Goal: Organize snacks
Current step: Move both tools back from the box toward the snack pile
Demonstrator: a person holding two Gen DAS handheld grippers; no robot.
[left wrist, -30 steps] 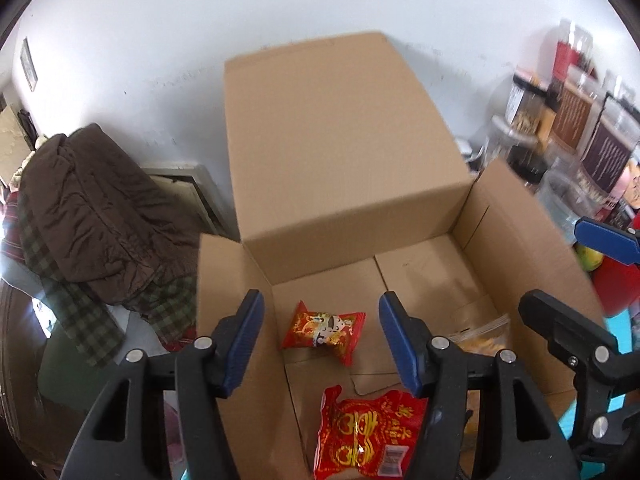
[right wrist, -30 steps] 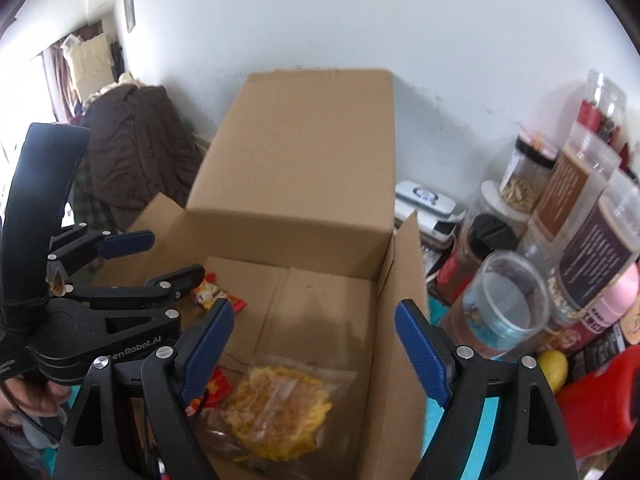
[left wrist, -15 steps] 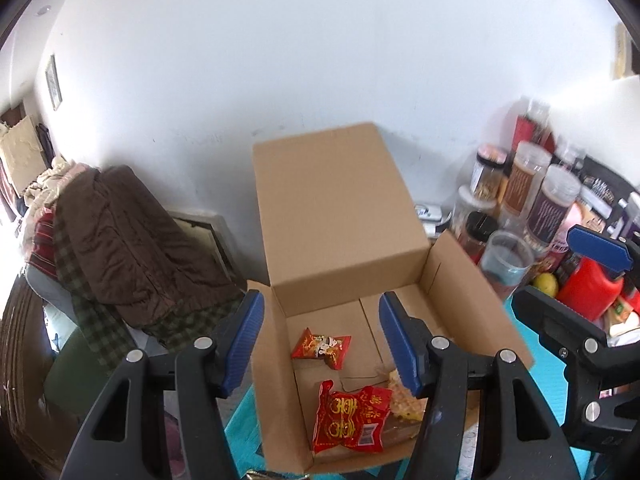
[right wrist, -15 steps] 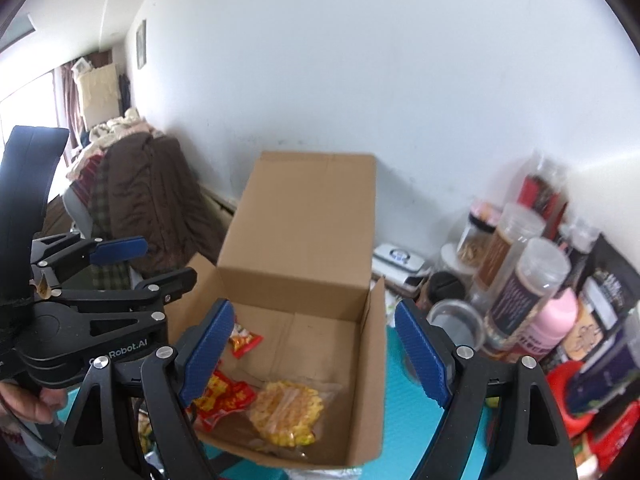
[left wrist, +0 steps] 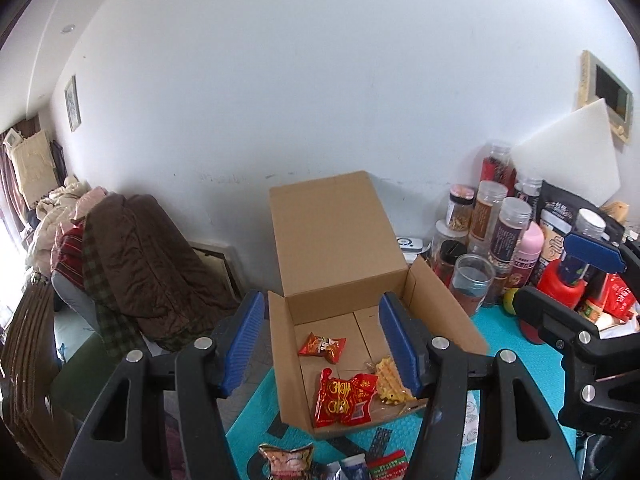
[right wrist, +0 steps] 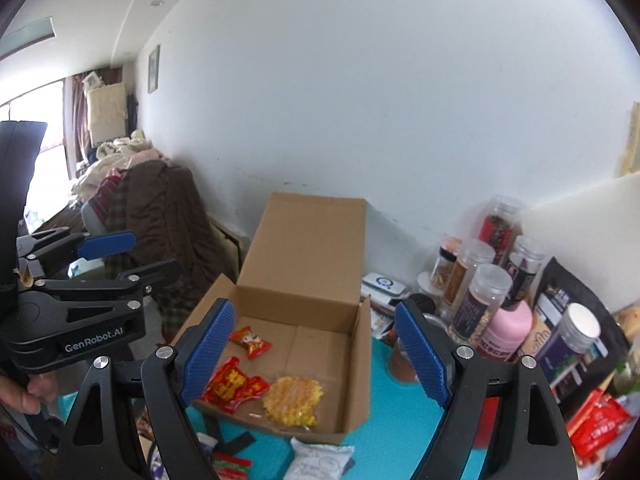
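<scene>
Snacks are what we are sorting, and three of them already lie on the floor of the open brown cardboard box (left wrist: pixel 340 240): a small red-orange wrapped sweet (left wrist: pixel 322 347) toward the back, a larger red packet with gold lettering (left wrist: pixel 345 397) at the front, and a clear bag of yellow crisps (right wrist: pixel 293 399) touching that packet's right side. We hold both tools above and in front of the box, clear of it. Our left gripper (left wrist: pixel 322 344) has its blue pads apart with nothing between them, and our right gripper (right wrist: pixel 316 354) stands wider, equally empty.

We judge that we are between drops, so the step in hand is choosing the next loose item. Candidates lie on the teal mat (left wrist: pixel 508 344) just in front of the box: a white sealed pouch (right wrist: pixel 320 460), a pinkish wrapped snack (left wrist: pixel 285 460) and a small red-and-green pack (left wrist: pixel 387 465), all at the bottom edge of our views and partly cut off.

The next move calls for bringing one gripper down over one of these, closing on an edge of the wrapper, and keeping the pads off the box's front wall. The jars and bottles (left wrist: pixel 508 232) crowd the right side, so we would give them room.
</scene>
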